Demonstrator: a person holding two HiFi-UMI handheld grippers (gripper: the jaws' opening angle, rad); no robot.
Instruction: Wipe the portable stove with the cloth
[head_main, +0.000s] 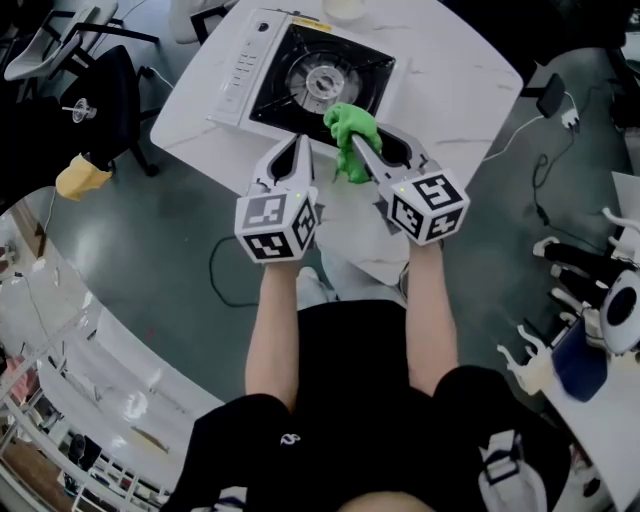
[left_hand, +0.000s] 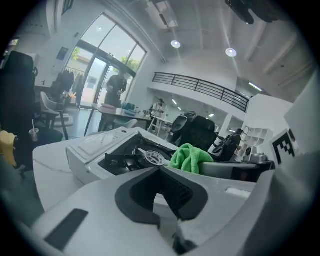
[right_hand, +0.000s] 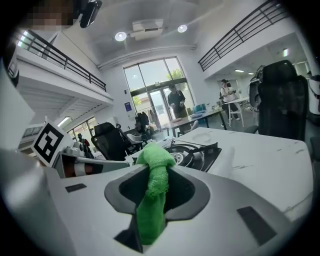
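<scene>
Portable stove (head_main: 300, 75) sits on the white tabletop (head_main: 450, 80), with its pale control strip on the left and its black well and round burner on the right. Off to the left of the tabletop, a black chair (head_main: 105, 90) stands on the grey floor (head_main: 180, 230). The left hand-held gripper (head_main: 298, 145) hovers at the stove's near edge, its jaws pressed together with nothing between them. Just to its right, the green cloth (head_main: 345, 120) hangs bunched over the stove's near right corner. It is pinched in the jaws of the right hand-held gripper (head_main: 358, 148), with a wad above the jaws and a tail below them. I cannot tell whether the cloth touches the stove. Both grippers point away from the person, side by side and close together.
</scene>
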